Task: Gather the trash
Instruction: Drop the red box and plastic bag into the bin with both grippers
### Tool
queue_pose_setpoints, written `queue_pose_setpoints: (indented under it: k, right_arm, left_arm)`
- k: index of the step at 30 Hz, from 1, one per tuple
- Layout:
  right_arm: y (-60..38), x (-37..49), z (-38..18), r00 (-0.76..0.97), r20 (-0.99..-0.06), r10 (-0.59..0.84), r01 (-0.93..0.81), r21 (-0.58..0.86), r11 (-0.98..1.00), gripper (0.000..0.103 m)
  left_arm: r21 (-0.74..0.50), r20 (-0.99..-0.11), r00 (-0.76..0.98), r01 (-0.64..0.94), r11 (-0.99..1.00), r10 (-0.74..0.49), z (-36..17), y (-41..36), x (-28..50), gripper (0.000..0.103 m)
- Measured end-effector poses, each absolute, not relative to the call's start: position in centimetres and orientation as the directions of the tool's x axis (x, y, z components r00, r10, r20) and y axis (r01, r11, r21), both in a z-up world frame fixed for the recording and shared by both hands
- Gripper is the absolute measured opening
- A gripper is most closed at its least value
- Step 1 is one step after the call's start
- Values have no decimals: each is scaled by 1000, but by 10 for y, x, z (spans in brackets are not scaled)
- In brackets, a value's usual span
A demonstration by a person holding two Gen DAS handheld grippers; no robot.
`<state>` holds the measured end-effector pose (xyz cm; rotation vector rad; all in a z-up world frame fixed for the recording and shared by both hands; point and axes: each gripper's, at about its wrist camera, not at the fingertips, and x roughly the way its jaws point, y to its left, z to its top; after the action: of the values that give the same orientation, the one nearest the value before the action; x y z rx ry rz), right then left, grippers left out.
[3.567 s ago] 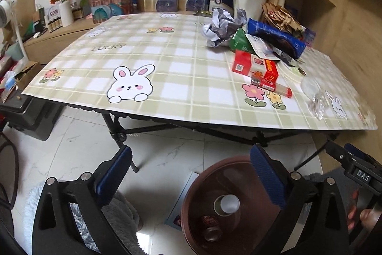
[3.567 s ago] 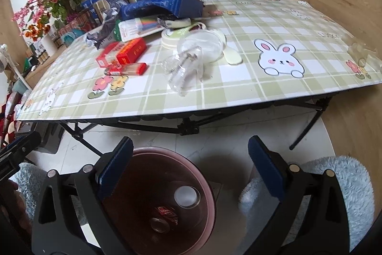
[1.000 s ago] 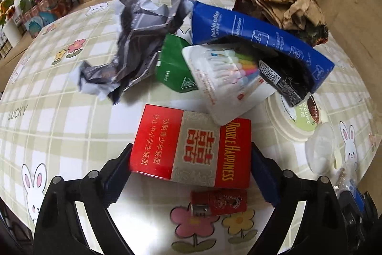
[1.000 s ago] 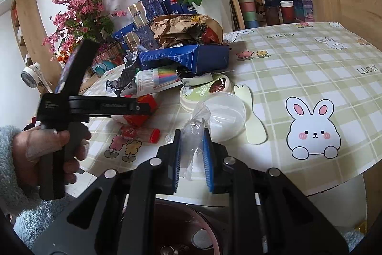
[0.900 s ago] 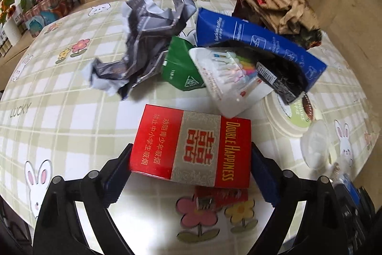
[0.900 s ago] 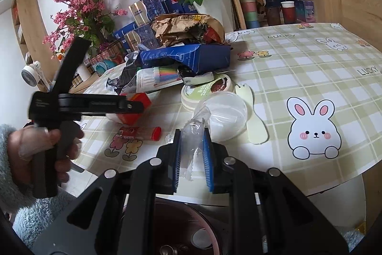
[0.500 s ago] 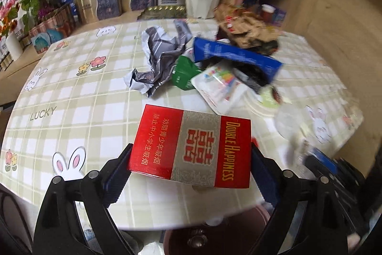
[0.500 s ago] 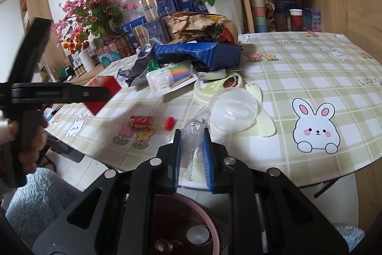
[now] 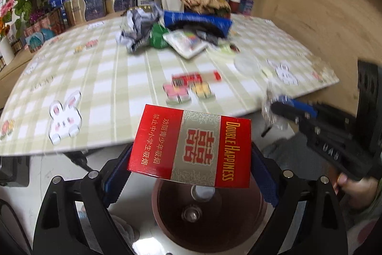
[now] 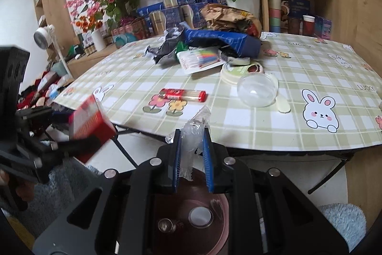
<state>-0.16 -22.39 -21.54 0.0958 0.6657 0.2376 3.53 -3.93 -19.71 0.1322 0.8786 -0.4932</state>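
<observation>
My left gripper (image 9: 189,159) is shut on a red cigarette carton (image 9: 191,145), held flat above the brown bin (image 9: 210,214) on the floor in front of the table. The same carton (image 10: 92,126) shows at the left of the right wrist view. My right gripper (image 10: 192,153) is shut on a crumpled clear plastic wrapper (image 10: 192,135), also over the bin (image 10: 191,216), which holds a white cap and small bits. In the left wrist view the right gripper (image 9: 274,109) appears at the right with the wrapper.
On the checked table (image 10: 262,116) lie a red lighter tube (image 10: 182,94), a clear dome lid (image 10: 257,90), a round lidded tub (image 10: 241,69), a pen pack (image 10: 200,58), a blue bag (image 10: 222,40), crumpled grey foil (image 10: 164,49) and brown paper (image 10: 229,16). Flower vases and boxes stand behind.
The left gripper has pulled back from the table's trash pile with the carton and now hangs over the bin. The right gripper shifted slightly, still holding the wrapper.
</observation>
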Motion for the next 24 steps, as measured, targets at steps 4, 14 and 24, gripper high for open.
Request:
queue_pose_setpoints:
  k: [4, 14, 24]
  right_arm:
    - [-221, -3, -216, 758, -610, 232, -182, 143, 973, 20]
    - [-223, 0, -222, 746, -635, 202, -152, 133, 979, 20]
    - [-219, 2, -225, 731, -652, 199, -164, 114, 980, 20]
  left_arm:
    - [-72, -788, 508, 485, 872, -348, -219, -41, 25, 89]
    - [-200, -838, 383, 449, 871, -390, -260, -39, 35, 89]
    - [-231, -777, 458, 431, 872, -432, -244, -30, 33, 96]
